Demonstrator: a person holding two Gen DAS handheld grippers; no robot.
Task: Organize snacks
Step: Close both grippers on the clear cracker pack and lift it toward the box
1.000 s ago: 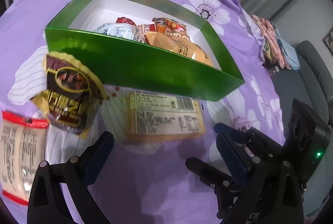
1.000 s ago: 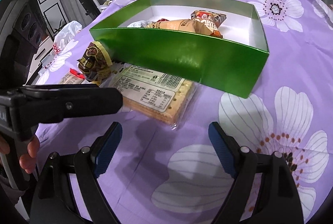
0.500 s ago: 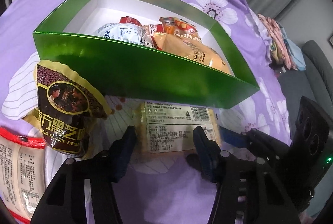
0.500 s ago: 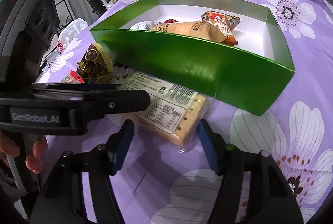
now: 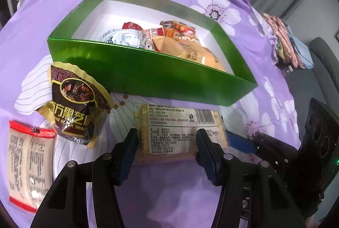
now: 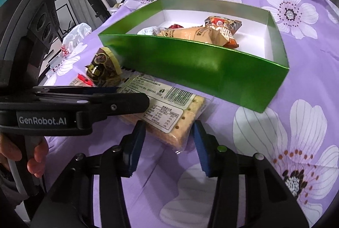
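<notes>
Claws closing around the cracker pack

Crackers are what we are going for: the flat cracker pack (image 5: 180, 132) is lying label-up on the purple flowered worktop (image 5: 169, 196), just in front of the green box (image 5: 148, 71). Starting at the left, the red-edged packet (image 5: 27, 164) and the dark sesame bag (image 5: 74, 105) are lying beside it. We are bringing the left claw (image 5: 167, 151) over the pack's near edge, half open, pads either side of it and holding nothing. The right claw (image 6: 168, 143) is straddling the pack's corner, likewise half open and empty. To do this well, we are judging that one claw should pinch the pack across its short width, low and level, before lifting it over the box wall. Whether any pad is already touching the wrapper is hard to make out. The box wall is hiding the lower parts of the snacks inside (image 6: 211, 33).
</notes>
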